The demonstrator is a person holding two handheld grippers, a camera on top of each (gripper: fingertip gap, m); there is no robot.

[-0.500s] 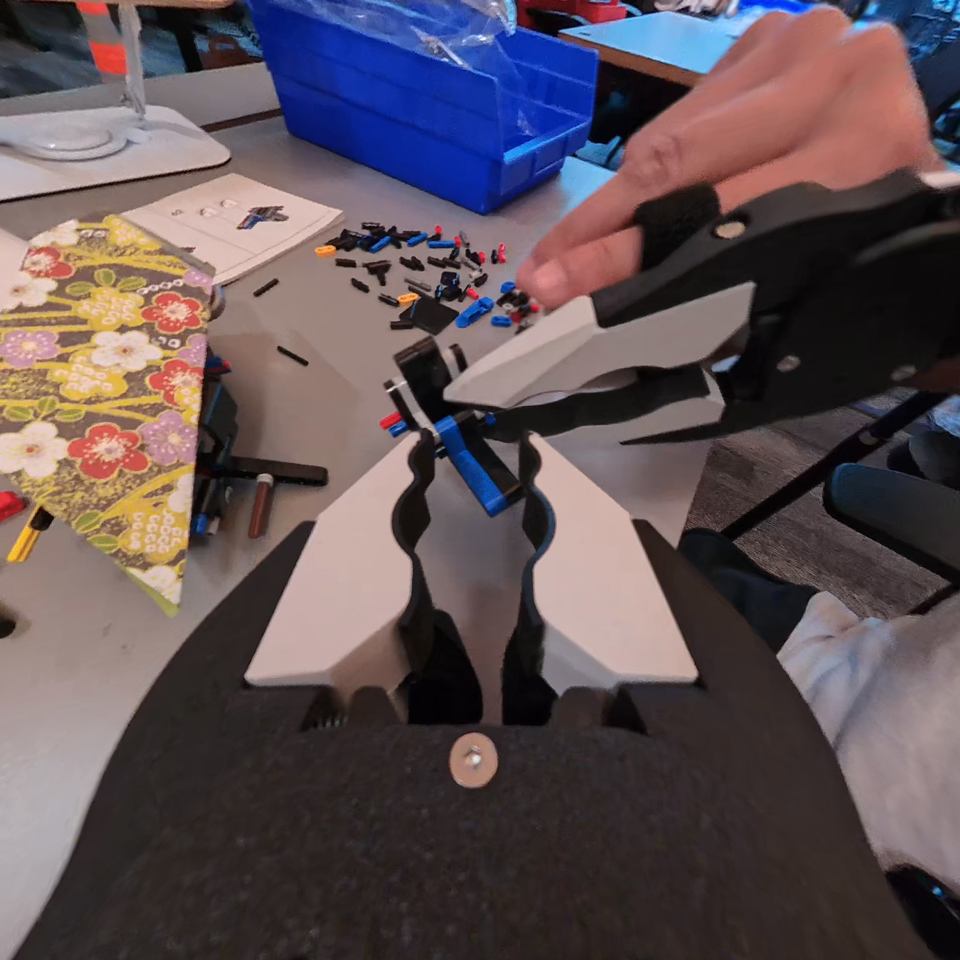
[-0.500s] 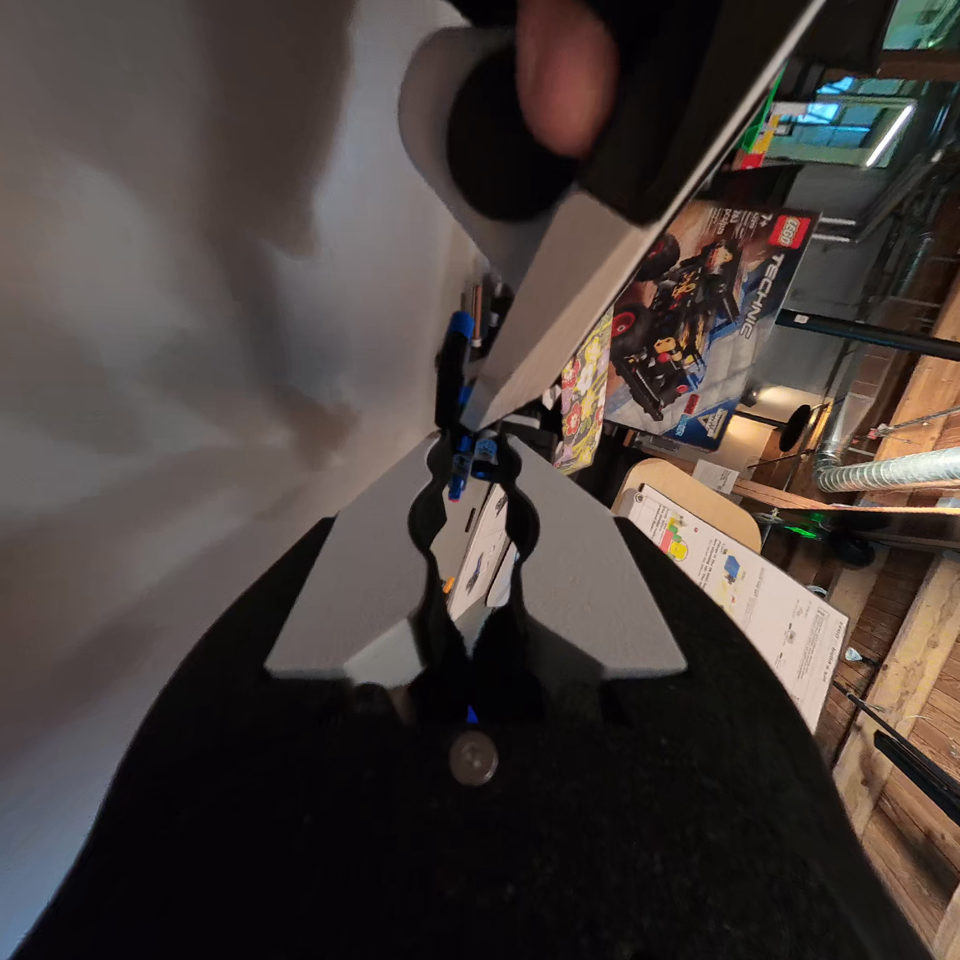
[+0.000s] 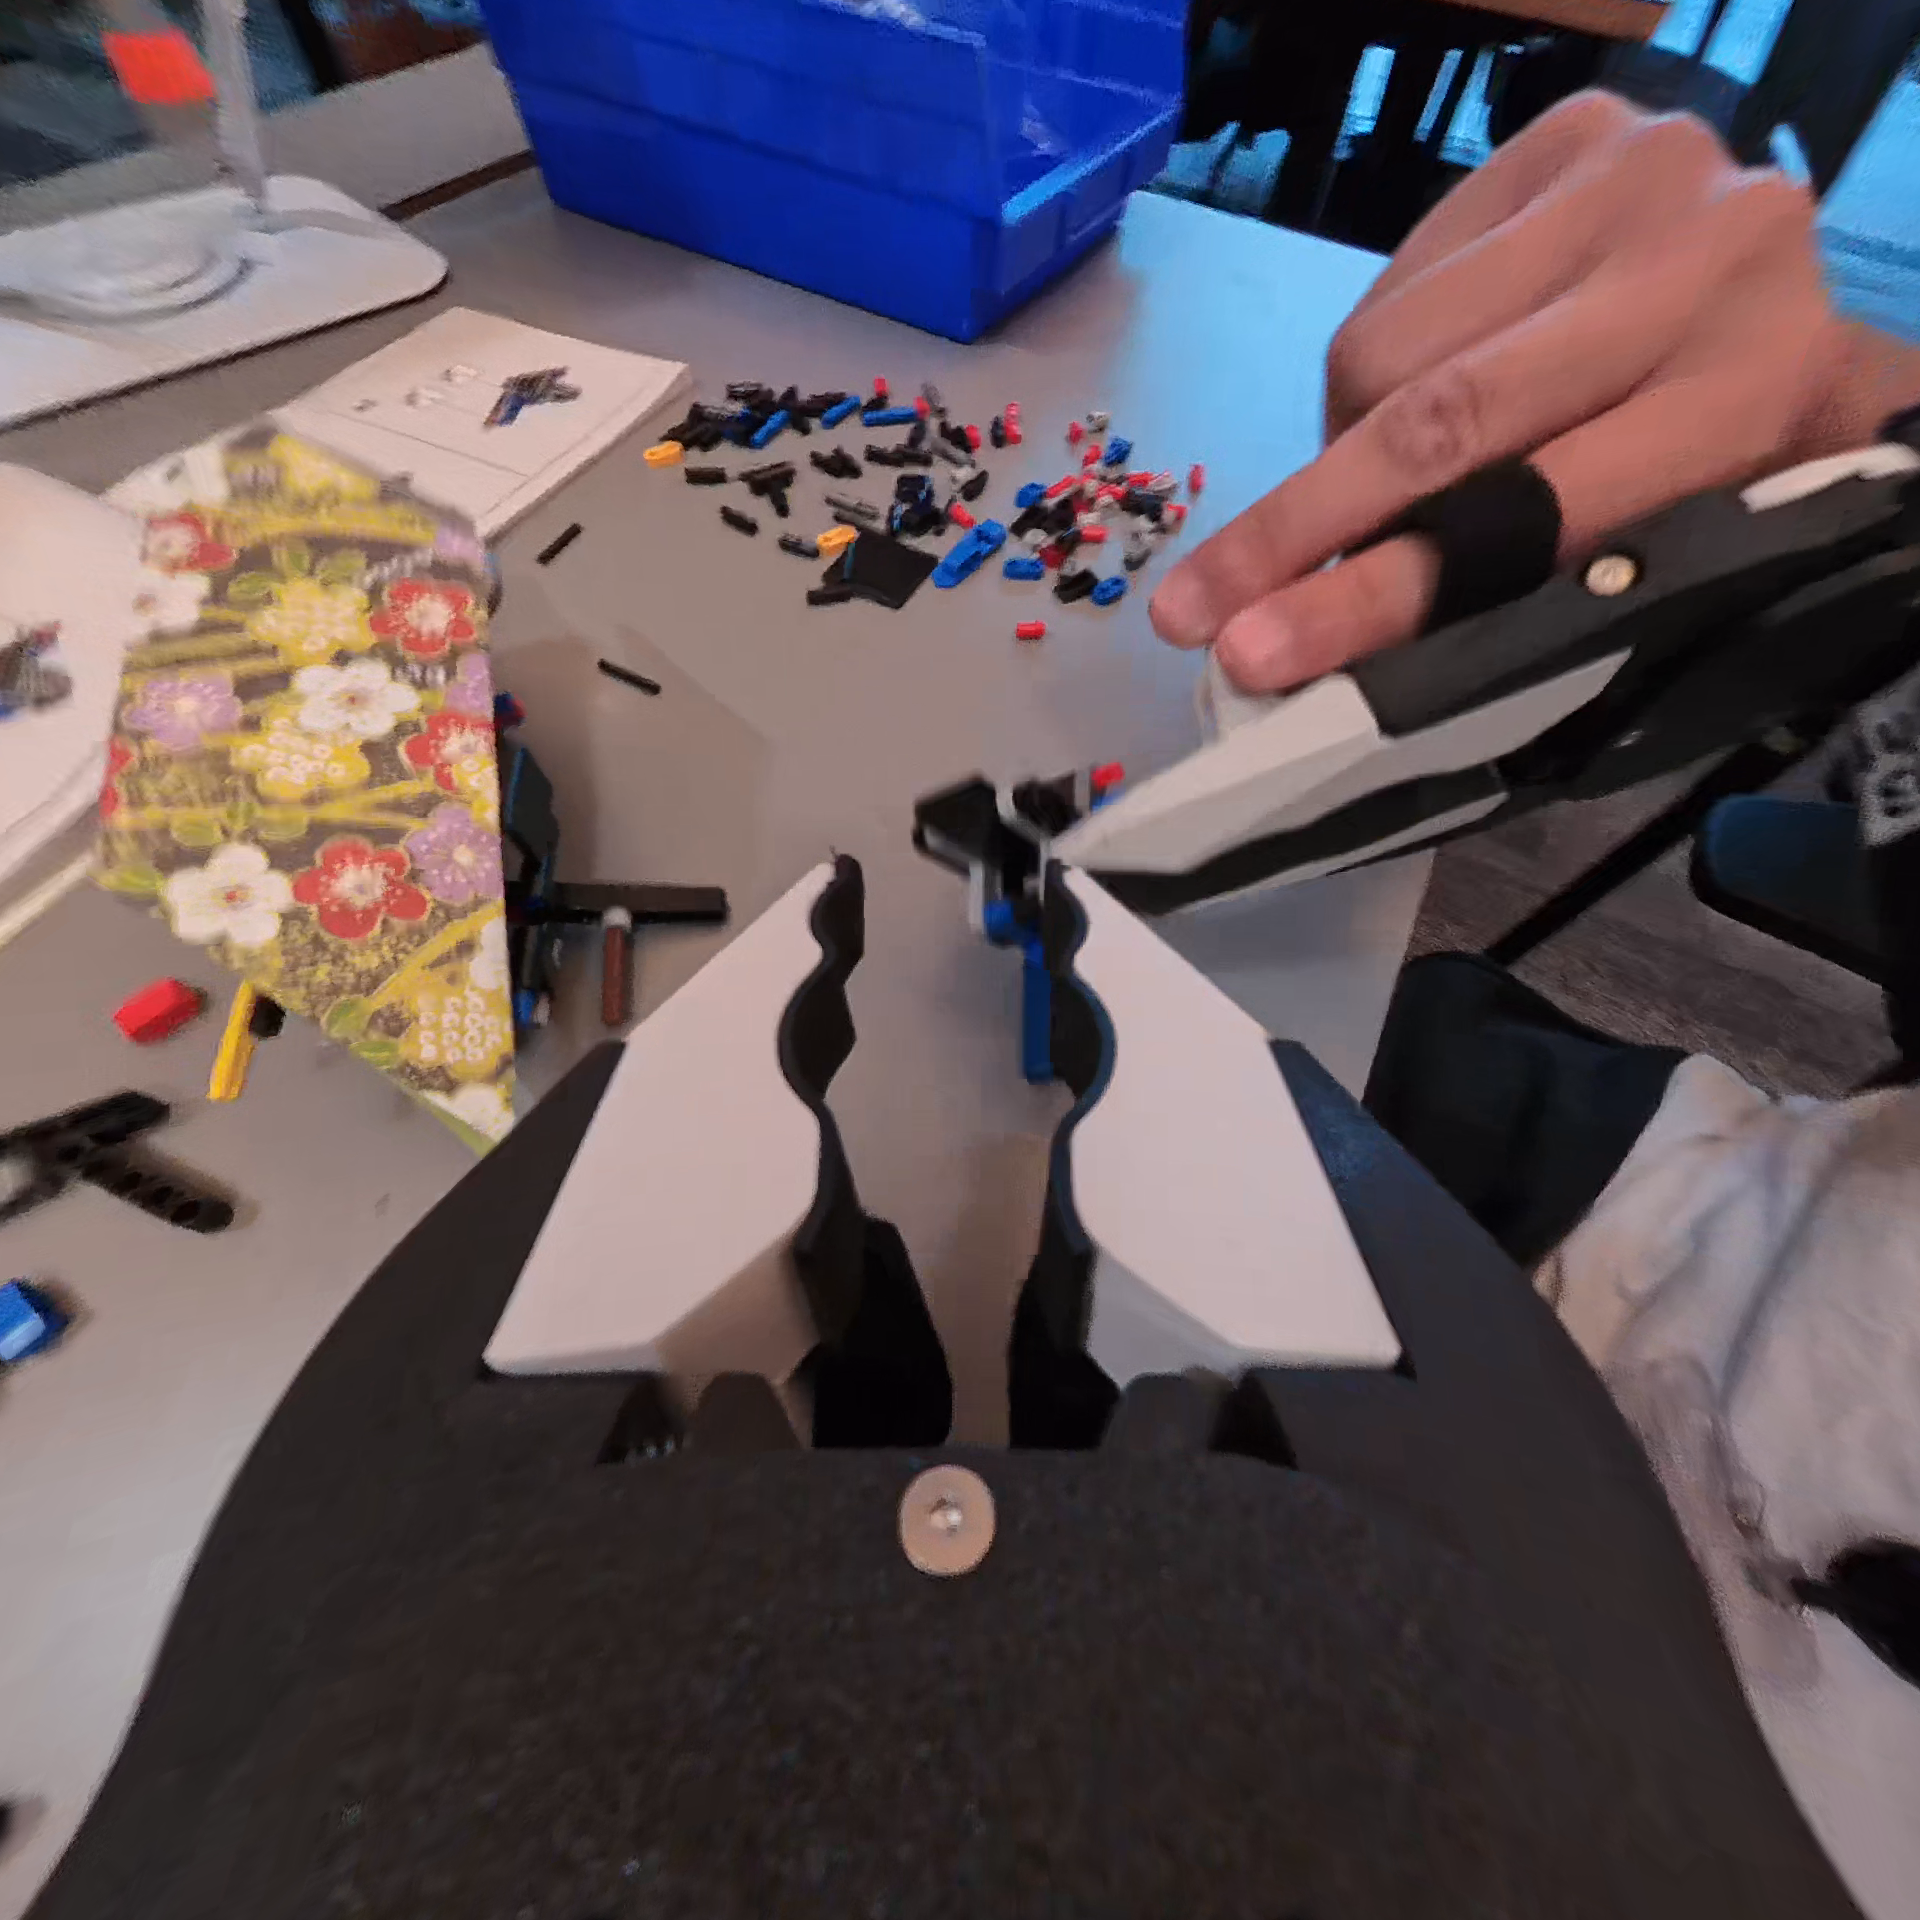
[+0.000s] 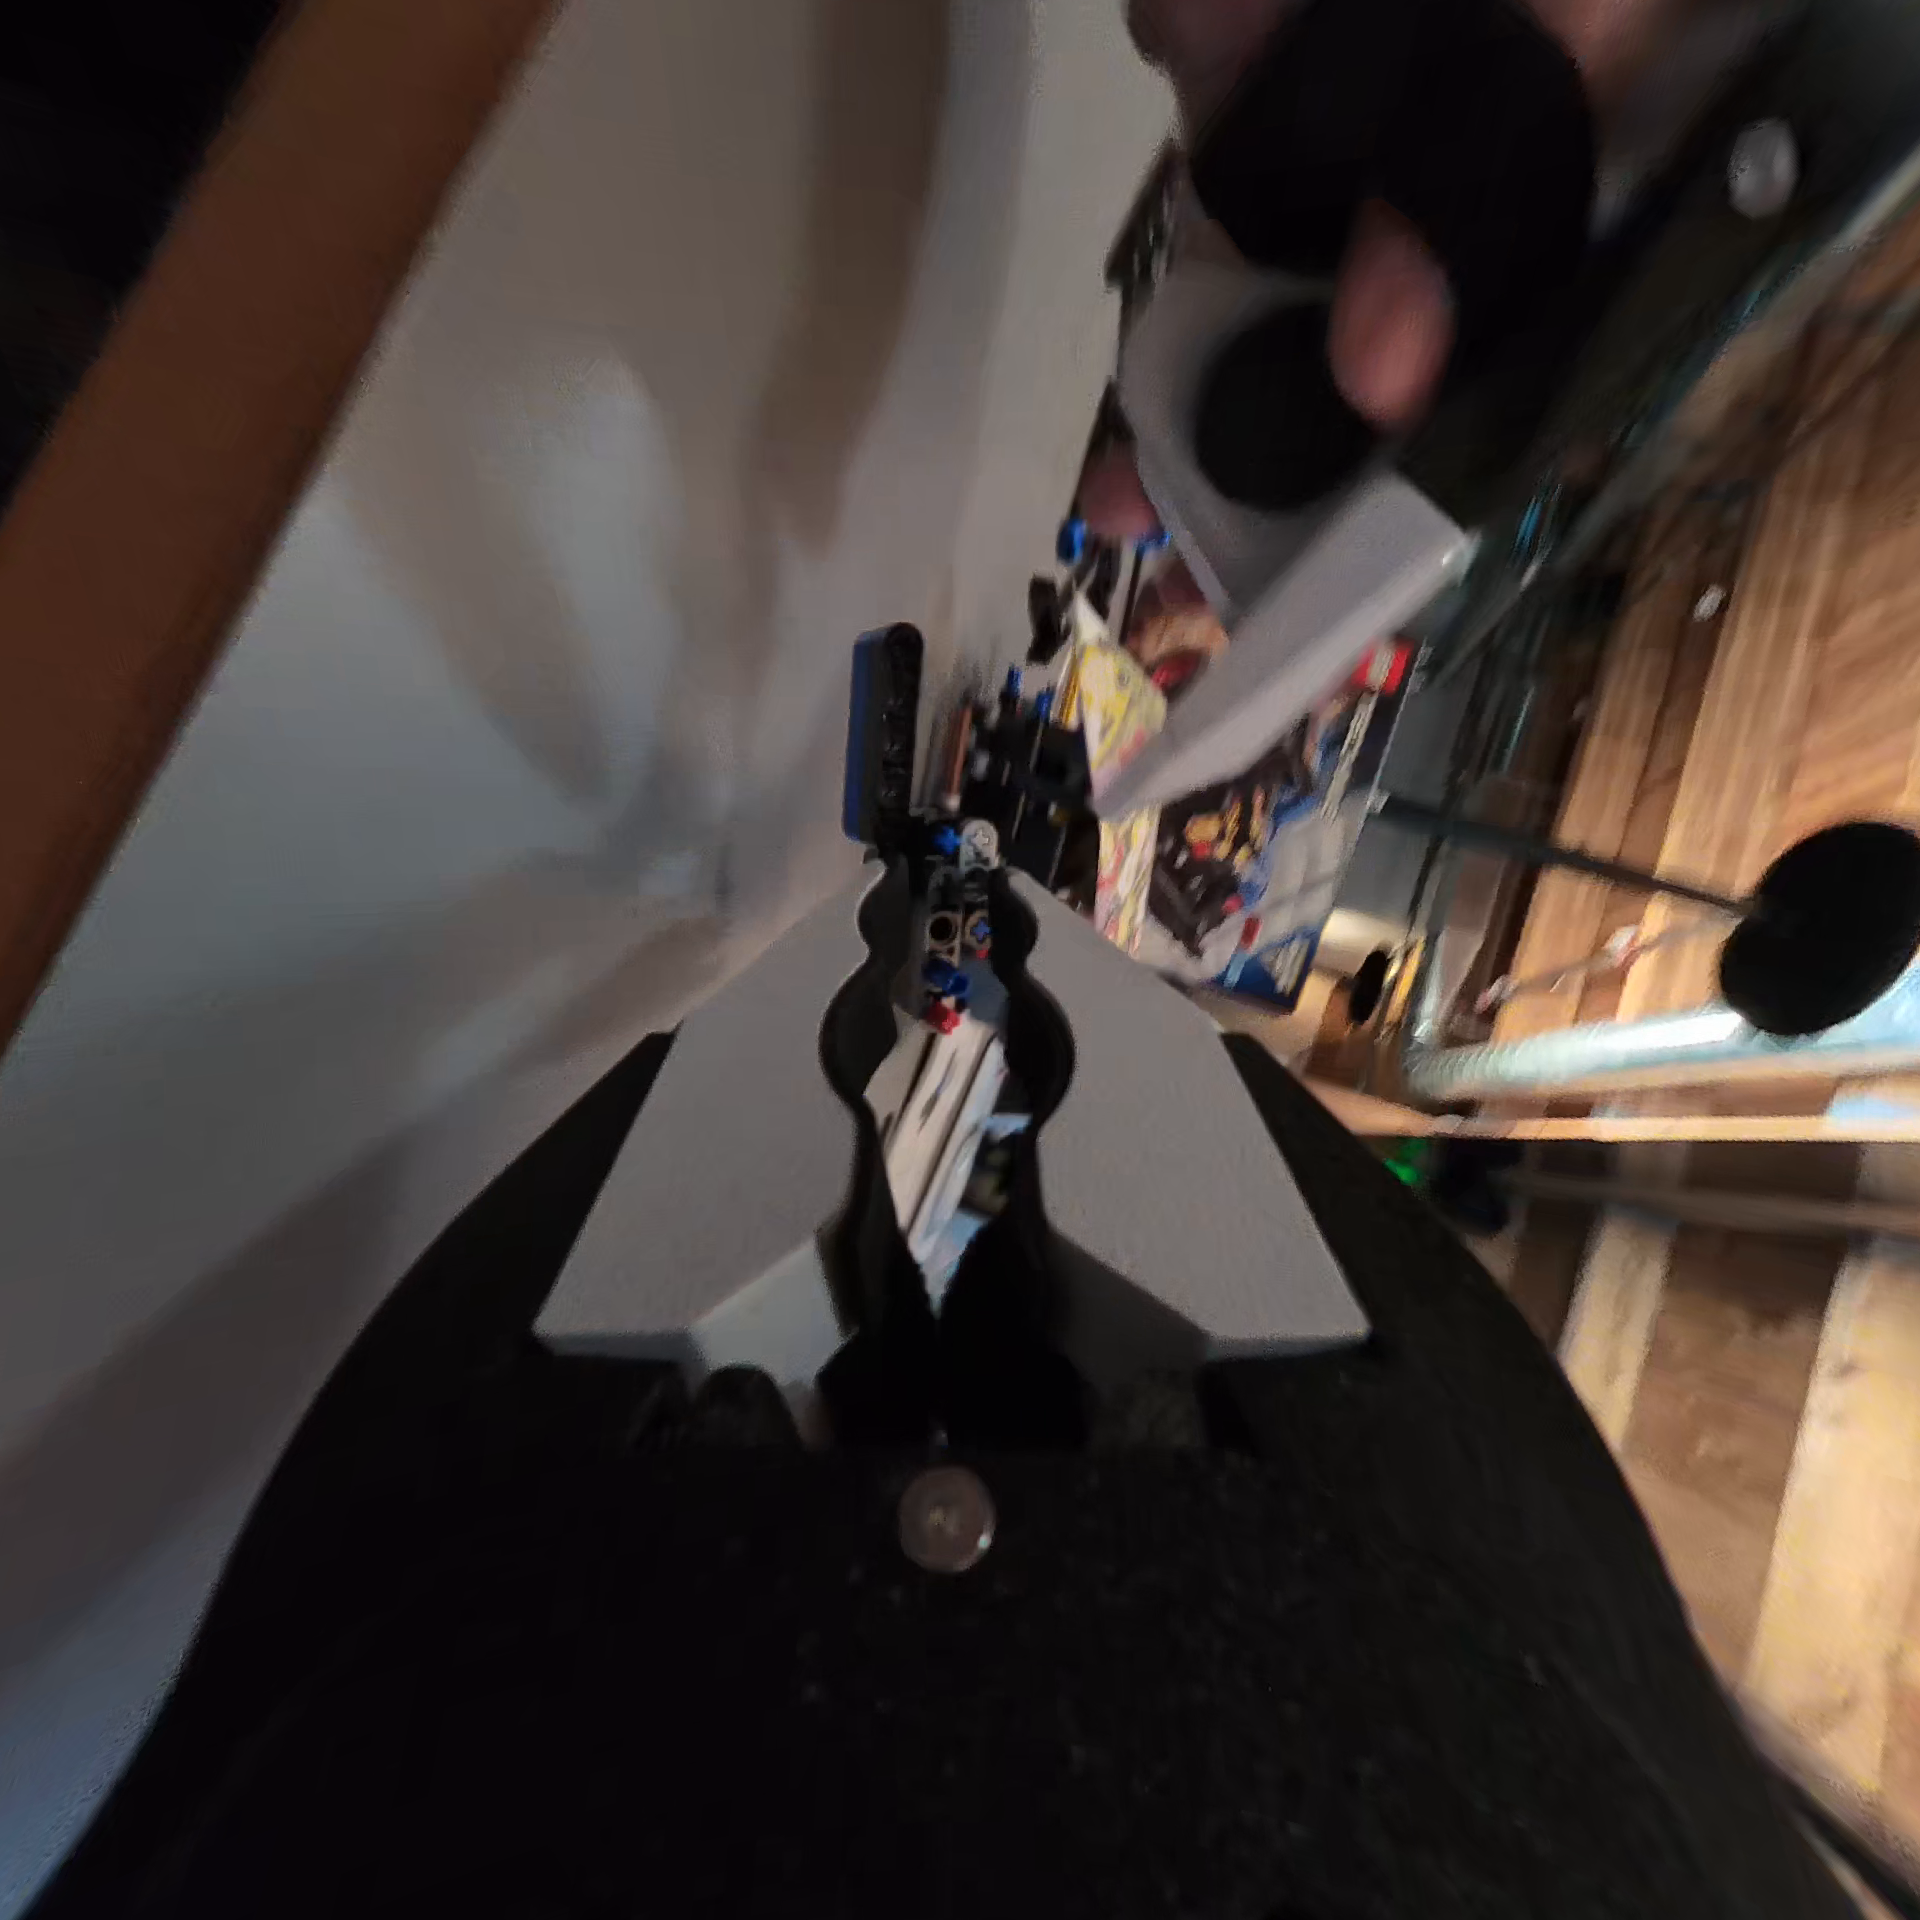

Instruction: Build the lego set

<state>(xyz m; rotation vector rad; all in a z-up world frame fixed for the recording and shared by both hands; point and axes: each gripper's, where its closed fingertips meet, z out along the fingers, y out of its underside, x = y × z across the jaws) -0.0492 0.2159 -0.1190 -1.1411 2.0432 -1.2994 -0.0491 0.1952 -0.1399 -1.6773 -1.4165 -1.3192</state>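
The right hand-held gripper (image 4: pixel 948 883) grips a small black-and-blue lego assembly (image 3: pixel 1003 842) above the grey surface (image 3: pixel 727 665); the left hand-held gripper (image 3: pixel 951 883) stands open, empty.

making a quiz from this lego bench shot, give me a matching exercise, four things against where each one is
Things
1. blue bin
2. floral paper
3. red brick
4. small assembly

Places
A. in the right tongs
B. far edge of the table
C. left, beside a yellow piece
D. left, partly covering a black and blue build

Pairs: 1-B, 2-D, 3-C, 4-A
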